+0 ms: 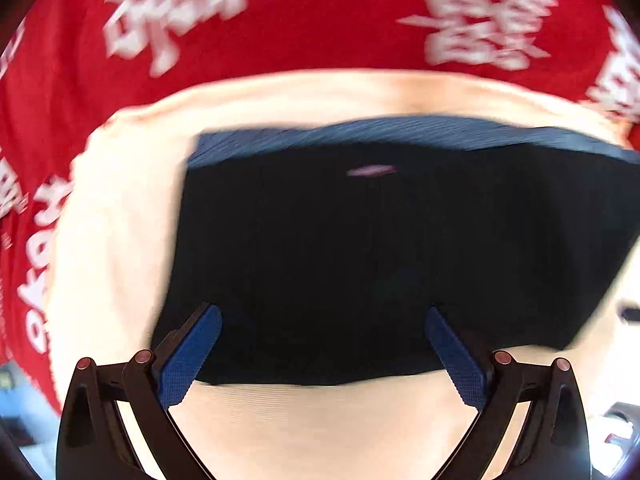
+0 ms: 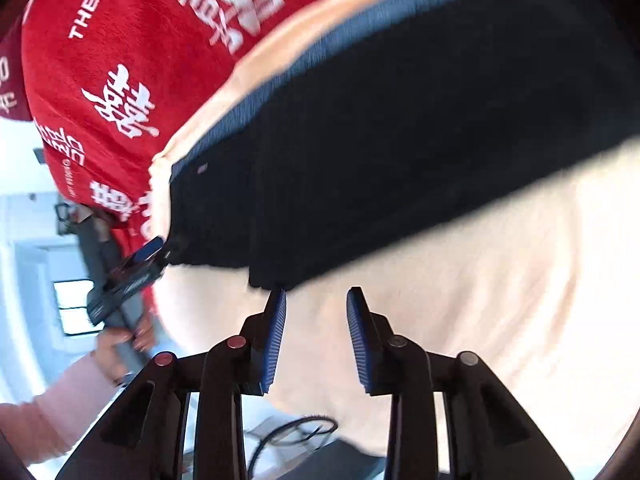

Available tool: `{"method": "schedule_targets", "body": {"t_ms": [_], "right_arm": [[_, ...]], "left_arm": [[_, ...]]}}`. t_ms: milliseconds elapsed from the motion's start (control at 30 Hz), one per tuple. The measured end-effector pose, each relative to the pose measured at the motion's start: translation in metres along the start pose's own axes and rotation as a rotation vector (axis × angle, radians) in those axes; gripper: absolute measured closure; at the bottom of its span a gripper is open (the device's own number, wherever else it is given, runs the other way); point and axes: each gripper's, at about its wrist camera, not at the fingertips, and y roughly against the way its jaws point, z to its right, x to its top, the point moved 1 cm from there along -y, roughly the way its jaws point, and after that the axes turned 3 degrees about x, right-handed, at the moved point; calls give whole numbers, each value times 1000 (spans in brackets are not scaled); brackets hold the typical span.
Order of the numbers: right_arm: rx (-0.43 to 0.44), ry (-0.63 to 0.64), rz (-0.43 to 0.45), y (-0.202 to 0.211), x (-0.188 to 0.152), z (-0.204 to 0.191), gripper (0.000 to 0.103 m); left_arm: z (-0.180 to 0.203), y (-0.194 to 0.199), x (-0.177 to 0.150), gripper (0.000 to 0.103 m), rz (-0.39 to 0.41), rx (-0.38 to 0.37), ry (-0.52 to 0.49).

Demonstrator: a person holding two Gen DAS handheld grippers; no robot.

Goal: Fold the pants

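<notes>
Underneath everything lies a pale cream sheet point(image 1: 320, 420), and it serves as the landmark for the rest. On its middle rest the dark pants point(image 1: 360, 248), folded into a broad flat block, with a ribbed blue waistband point(image 1: 400, 132) along the far edge. Beyond the sheet's far edge spreads a red cloth point(image 1: 280, 32) printed with white lettering and characters, blurred in the left wrist view and sharper in the right one.

Above the sheet's near part, the left gripper point(image 1: 324, 348) hangs with its blue pads spread wide over the near edge of the pants, nothing caught between them. The right gripper point(image 2: 316, 340) hovers over bare sheet just beside a near corner of the pants; its jaws stand apart and released, one fingertip close to that corner, though contact cannot be told.

Past the sheet's left border in the right wrist view, a hand point(image 2: 120, 344) in a pale pink sleeve point(image 2: 52, 412) holds the left tool. Behind it shows a bright white room with a window point(image 2: 72, 304), and a dark cable point(image 2: 296, 432) loops below the sheet's edge.
</notes>
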Motion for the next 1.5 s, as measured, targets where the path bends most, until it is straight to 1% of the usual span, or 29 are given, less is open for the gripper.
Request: {"method": "schedule_targets", "body": {"t_ms": [100,133,200,233,267,300,333,367,467,533,633,667,733,833,900,1000,1033,1067,1133,1167,1200,1233,1267,1300,1333,1367,1400,1433,1500], "right_arm": [[-121,56,69,13,33,5,67],[-163,68,89,14,43,8,67],[-249,97,95,12,49,19,68],[-298,112,67,6,46,31,72],[-296,129,67,4,41,37,72],[-284,155,107,8,34,38,72],[-295,163,96,8,30,39,72],[-302,176,105,10,26,38,72],[-306,179,118,11,25,37,72],[-300,168,109,13,26,36,72],[-276,123,77,16,29,34,72],[-259,108,74,22,26,35,70],[-235,115,115,34,31,33,70],[-253,133,154,33,65,30,66],[-233,125,169,26,95,30,66],[-243,157,173,7,131,27,66],[-257,166,166,1,140,29,66],[-304,182,160,-6,148,33,70],[-344,211,180,-7,155,43,76],[-381,216,202,-3,160,49,76],[-448,207,218,2,164,56,76],[-468,191,230,7,166,62,75],[-470,159,235,13,169,69,75],[-440,125,237,20,171,75,71],[-417,94,237,28,171,78,65],[-410,83,235,35,167,78,53],[-402,81,229,39,163,77,46],[-388,83,225,44,156,75,34],[-381,79,214,52,136,74,30]], "left_arm": [[53,2,11,0,27,-99,-13],[72,2,14,0,31,-113,-7],[121,-4,17,0,5,-147,11],[125,-13,20,0,-15,-150,5],[140,-23,11,0,-48,-138,-15],[150,-28,1,0,-65,-133,-31],[153,-22,-10,0,-13,-126,-12],[153,-18,-16,0,-4,-123,-9],[148,-17,-20,0,-38,-136,15],[151,-15,-19,0,-40,-114,-23],[158,-3,-5,1,-35,-66,-88],[158,2,3,1,-29,-76,-80],[146,8,27,1,17,-87,-24],[137,3,63,1,54,-57,46],[132,-12,89,1,53,-3,95],[124,-40,110,1,25,51,151],[123,-52,112,1,2,73,158],[120,-60,110,0,-10,73,166],[112,-66,106,0,3,33,218],[110,-67,103,0,5,17,231],[108,-66,101,0,11,13,229],[109,-65,100,0,17,17,219],[108,-64,99,0,17,19,217],[110,-66,101,0,11,20,218],[110,-65,103,0,2,22,222],[110,-63,104,0,-6,27,224],[115,-62,109,0,-11,35,220],[117,-58,110,0,-12,48,211],[124,-47,110,0,-10,56,186]]}}
